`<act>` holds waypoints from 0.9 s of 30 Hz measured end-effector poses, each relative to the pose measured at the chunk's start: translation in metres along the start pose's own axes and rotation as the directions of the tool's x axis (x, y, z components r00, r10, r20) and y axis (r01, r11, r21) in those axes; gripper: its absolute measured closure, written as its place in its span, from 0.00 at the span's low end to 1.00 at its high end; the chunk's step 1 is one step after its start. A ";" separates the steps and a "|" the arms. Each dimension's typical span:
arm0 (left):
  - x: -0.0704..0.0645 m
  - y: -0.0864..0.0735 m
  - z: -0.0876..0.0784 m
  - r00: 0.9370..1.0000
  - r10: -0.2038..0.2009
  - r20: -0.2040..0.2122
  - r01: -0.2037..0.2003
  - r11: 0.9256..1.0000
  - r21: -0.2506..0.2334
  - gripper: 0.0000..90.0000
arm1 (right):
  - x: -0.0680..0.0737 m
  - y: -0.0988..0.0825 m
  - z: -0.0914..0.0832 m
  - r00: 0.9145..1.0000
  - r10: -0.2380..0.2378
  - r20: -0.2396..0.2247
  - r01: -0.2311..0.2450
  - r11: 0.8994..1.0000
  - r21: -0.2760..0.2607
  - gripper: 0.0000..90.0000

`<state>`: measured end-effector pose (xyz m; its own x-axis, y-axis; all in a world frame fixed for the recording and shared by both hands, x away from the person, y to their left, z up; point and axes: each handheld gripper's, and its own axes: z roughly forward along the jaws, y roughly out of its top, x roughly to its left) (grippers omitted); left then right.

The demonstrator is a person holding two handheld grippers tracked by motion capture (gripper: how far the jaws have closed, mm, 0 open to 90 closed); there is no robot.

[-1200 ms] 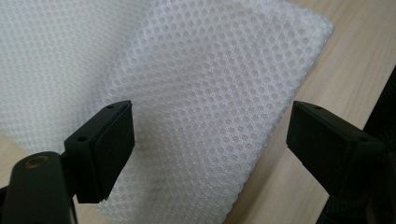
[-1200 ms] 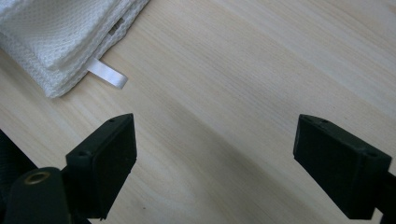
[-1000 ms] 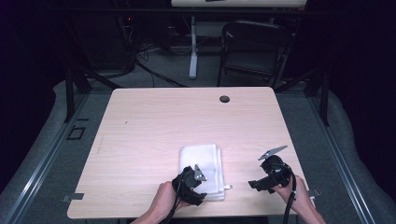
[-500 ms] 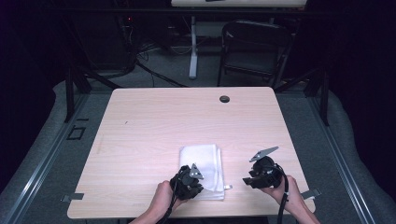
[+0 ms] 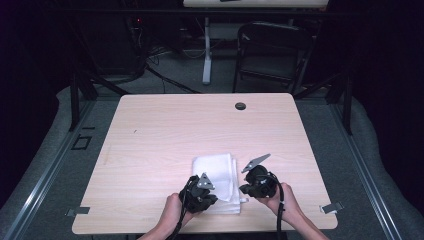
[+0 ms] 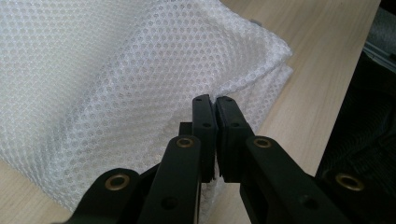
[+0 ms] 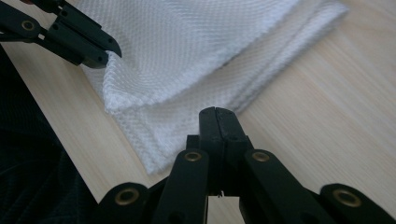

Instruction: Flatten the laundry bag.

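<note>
The left gripper (image 6: 215, 100) is clamped on the folded white mesh cloth's (image 5: 216, 172) near corner, while the right gripper (image 7: 218, 112), jaws together on nothing, sits just beside its right edge.

Both grippers are all matte black, chunky bodies with a grey three-cornered plate on top. The left gripper (image 5: 200, 192) sits at bottom center of the high view, the right gripper (image 5: 257, 181) just right of it, with a black cable running down past the wrist. Up close, the jaws are flat black bars on linkage arms with brass-colored rivets. The forearms look bare, no sleeves visible.
</note>
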<state>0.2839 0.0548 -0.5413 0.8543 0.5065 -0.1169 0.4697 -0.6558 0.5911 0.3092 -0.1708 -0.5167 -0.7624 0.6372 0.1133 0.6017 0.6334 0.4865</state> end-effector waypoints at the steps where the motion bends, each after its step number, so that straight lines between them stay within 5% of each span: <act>1: 0.000 0.000 0.000 1.000 -0.003 0.000 0.003 1.000 0.000 0.98 | 0.002 0.003 0.010 1.000 0.007 -0.021 -0.007 1.000 0.014 1.00; 7: 0.002 0.000 -0.004 1.000 -0.009 -0.018 0.009 1.000 -0.018 0.98 | 0.004 0.006 0.025 0.999 -0.001 -0.049 0.003 0.999 0.038 1.00; 9: 0.003 -0.001 -0.005 1.000 -0.017 -0.019 0.017 1.000 -0.022 0.98 | 0.007 0.002 0.034 0.999 0.029 -0.045 -0.027 0.999 0.027 1.00; 17: 0.008 -0.003 -0.019 0.998 -0.032 -0.057 0.029 0.998 -0.060 0.99 | 0.007 0.000 0.039 0.999 -0.002 -0.053 0.006 0.998 0.063 1.00; 27: 0.023 -0.009 -0.040 0.992 -0.093 -0.088 0.080 0.987 -0.141 0.99 | 0.008 0.000 0.043 0.998 -0.023 -0.059 0.027 0.998 0.062 1.00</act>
<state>0.2901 0.0943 -0.5171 0.7841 0.6124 -0.1011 0.5005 -0.5275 0.6864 0.3137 -0.1469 -0.5527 -0.7887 0.5954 0.1531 0.5949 0.6763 0.4345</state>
